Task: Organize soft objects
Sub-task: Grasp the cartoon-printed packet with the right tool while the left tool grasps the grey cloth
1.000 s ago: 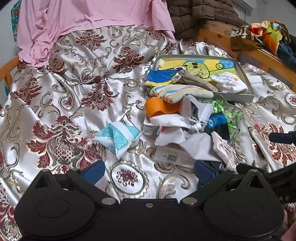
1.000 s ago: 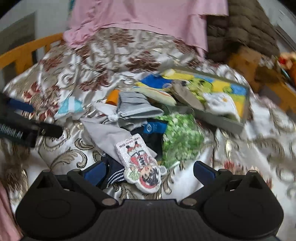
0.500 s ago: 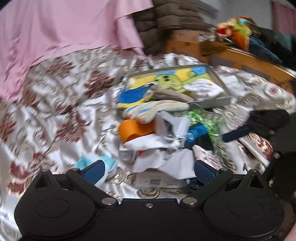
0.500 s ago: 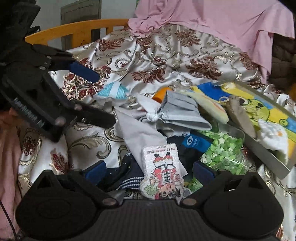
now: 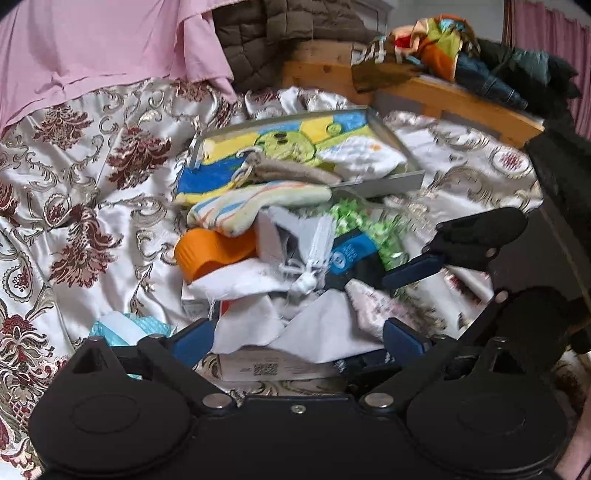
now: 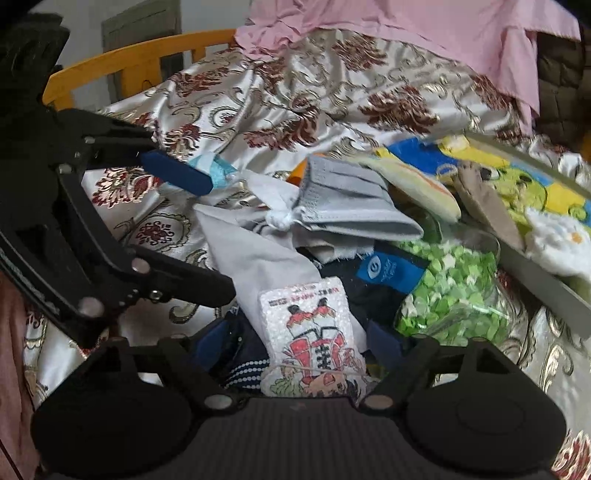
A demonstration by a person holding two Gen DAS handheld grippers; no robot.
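Observation:
A pile of soft objects lies on the patterned bedspread (image 5: 92, 177): a white cloth (image 5: 325, 332), a grey face mask (image 6: 354, 206), a striped sock (image 5: 258, 203), a blue-labelled dark item (image 5: 351, 254), a green confetti bag (image 6: 454, 291) and a cartoon patch (image 6: 314, 339). A grey tray (image 5: 391, 181) behind holds a cartoon towel (image 5: 288, 144) and a white cloth (image 5: 362, 158). My left gripper (image 5: 299, 339) is open over the white cloth. My right gripper (image 6: 295, 347) is open around the cartoon patch; it also shows in the left wrist view (image 5: 413, 269).
An orange cup (image 5: 210, 251) lies left of the pile, a light-blue packet (image 5: 125, 325) at the near left, a white box with a QR code (image 5: 273, 365) under the cloth. A pink sheet (image 5: 92, 55), a brown jacket (image 5: 280, 33) and a wooden bed frame (image 5: 443, 96) with clothes lie behind.
Both grippers have moved in closer over the pile. The left gripper has shifted right, so the light-blue packet now sits at its left finger. The right gripper now straddles the cartoon patch.

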